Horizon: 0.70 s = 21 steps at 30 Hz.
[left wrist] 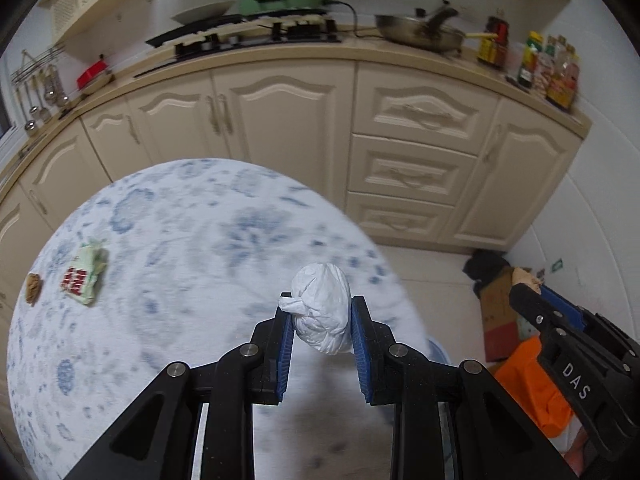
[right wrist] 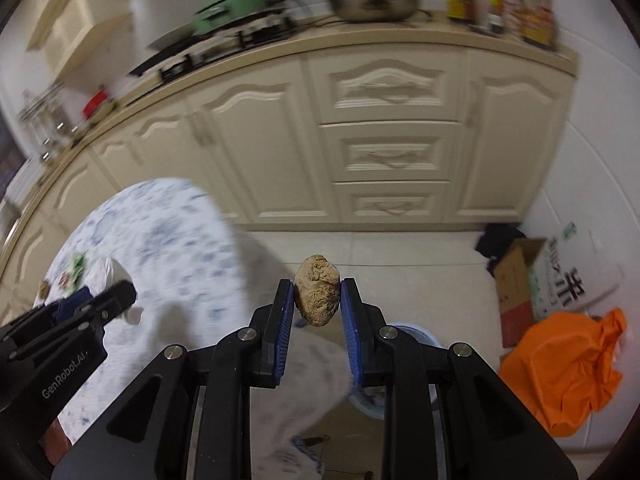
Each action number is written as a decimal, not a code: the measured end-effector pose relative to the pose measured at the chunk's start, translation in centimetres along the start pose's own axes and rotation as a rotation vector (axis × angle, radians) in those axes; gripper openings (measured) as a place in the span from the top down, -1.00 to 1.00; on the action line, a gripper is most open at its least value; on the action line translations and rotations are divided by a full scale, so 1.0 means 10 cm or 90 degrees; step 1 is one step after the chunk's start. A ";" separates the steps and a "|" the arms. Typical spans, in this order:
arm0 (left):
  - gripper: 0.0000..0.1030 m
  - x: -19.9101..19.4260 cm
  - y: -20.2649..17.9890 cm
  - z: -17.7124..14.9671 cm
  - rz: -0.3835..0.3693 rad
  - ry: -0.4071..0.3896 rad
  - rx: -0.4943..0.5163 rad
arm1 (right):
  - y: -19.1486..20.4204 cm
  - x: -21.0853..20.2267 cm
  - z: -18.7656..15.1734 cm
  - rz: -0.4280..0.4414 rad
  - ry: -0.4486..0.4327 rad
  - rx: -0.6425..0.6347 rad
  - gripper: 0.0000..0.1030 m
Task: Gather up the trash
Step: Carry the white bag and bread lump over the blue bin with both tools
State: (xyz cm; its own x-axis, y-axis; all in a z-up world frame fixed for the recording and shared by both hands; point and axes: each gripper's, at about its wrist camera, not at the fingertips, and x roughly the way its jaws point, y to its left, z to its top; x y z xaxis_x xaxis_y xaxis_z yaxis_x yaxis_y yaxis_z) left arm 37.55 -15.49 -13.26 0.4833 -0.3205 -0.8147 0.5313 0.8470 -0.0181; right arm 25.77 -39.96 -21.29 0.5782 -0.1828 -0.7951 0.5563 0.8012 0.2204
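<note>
Your left gripper (left wrist: 322, 312) is matt black plastic with ribbed blue pads, pinching crinkled white paper (left wrist: 322, 314). Your right gripper (right wrist: 317, 300) grips a rough, crumbly brown lump (right wrist: 317, 296). The tablecloth (left wrist: 180, 240) looks soft, matt cloth.

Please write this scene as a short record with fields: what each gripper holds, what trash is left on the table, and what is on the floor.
left gripper: shut on a crumpled white paper ball
right gripper: shut on a crumpled brown paper lump
table: round, with a blue-flowered white cloth
trash left on table: a green and red wrapper; a small brown scrap
floor: an orange plastic bag; an open cardboard box; the rim of a pale blue bin beneath the right gripper
</note>
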 end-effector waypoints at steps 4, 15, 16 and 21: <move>0.55 0.15 -0.37 0.06 -0.016 0.016 0.030 | -0.43 -0.04 0.02 -0.026 -0.004 0.044 0.53; 0.55 0.67 -1.22 0.15 -0.057 0.080 0.098 | -1.23 -0.05 -0.08 -0.074 0.010 0.124 0.53; 0.55 0.74 -1.31 0.15 -0.058 0.090 0.104 | -1.29 -0.04 -0.10 -0.078 0.013 0.131 0.53; 0.54 1.04 -1.56 0.17 -0.065 0.131 0.127 | -1.55 0.00 -0.17 -0.092 0.028 0.158 0.53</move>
State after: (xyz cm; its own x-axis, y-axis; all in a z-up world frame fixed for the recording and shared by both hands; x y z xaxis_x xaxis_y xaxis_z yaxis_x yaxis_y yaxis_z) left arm 35.45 -32.75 -20.42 0.2805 -0.2903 -0.9149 0.7061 0.7080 -0.0082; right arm 16.17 -51.45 -25.68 0.4596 -0.2557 -0.8505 0.7627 0.6043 0.2304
